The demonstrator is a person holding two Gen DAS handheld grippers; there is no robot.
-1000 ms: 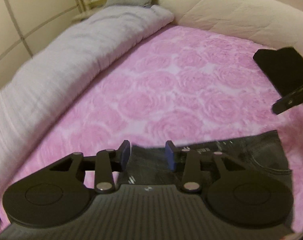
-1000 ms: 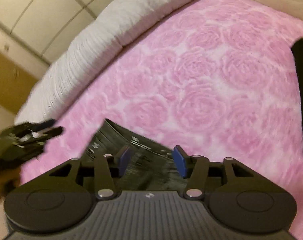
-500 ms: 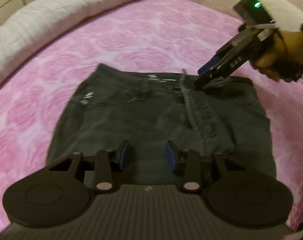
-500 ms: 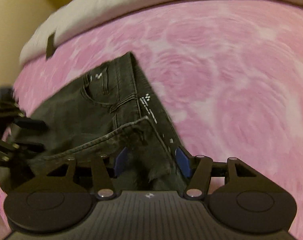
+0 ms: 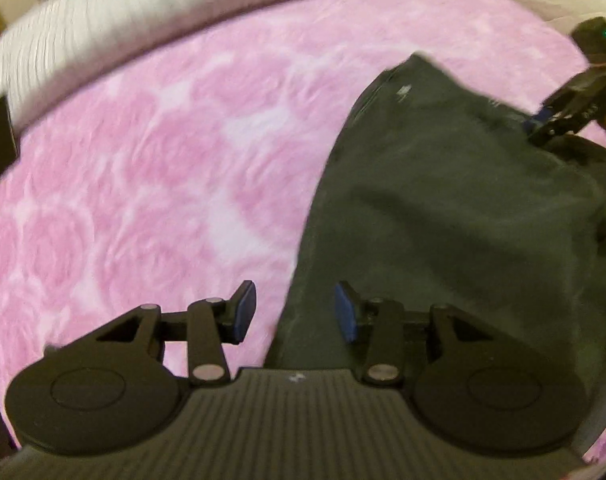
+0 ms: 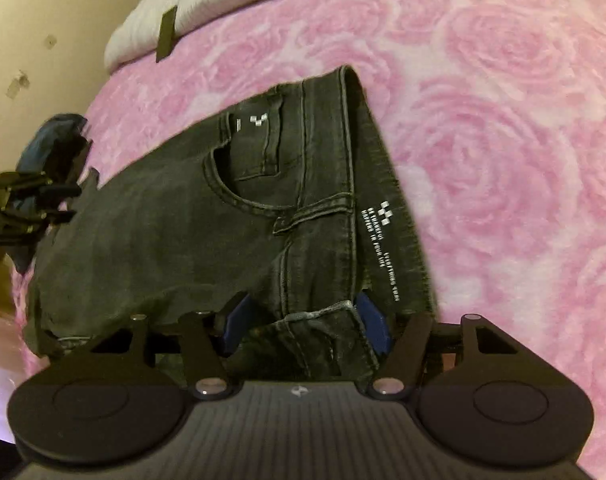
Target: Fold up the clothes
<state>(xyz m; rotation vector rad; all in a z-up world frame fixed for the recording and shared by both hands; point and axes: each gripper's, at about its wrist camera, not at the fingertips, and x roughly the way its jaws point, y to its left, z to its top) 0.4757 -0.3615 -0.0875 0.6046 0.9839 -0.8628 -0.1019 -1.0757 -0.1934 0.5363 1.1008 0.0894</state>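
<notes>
Right wrist view: jeans held at the waistband over a pink bed

Right wrist view shows the right tool (image 6: 301,326) with its blue pads (image 6: 370,322) on either side of a bunched fold of the jeans (image 6: 207,224), at the waistband end. Denim fills the gap between the pads, so the right tool grips the jeans. The jeans spread to the left and far side across the pink rose-patterned blanket (image 6: 503,152), front pocket and white printed lettering facing up. At the far left edge the left tool (image 6: 31,204) shows, blurred.

From the left wrist, the left tool (image 5: 295,312) has its pads apart and holds nothing; the left pad is over the blanket (image 5: 143,184), the right pad over the jeans' (image 5: 455,216) edge. The right tool (image 5: 559,120) touches the jeans' far right corner. A white duvet (image 5: 115,32) lies along the far side.
</notes>
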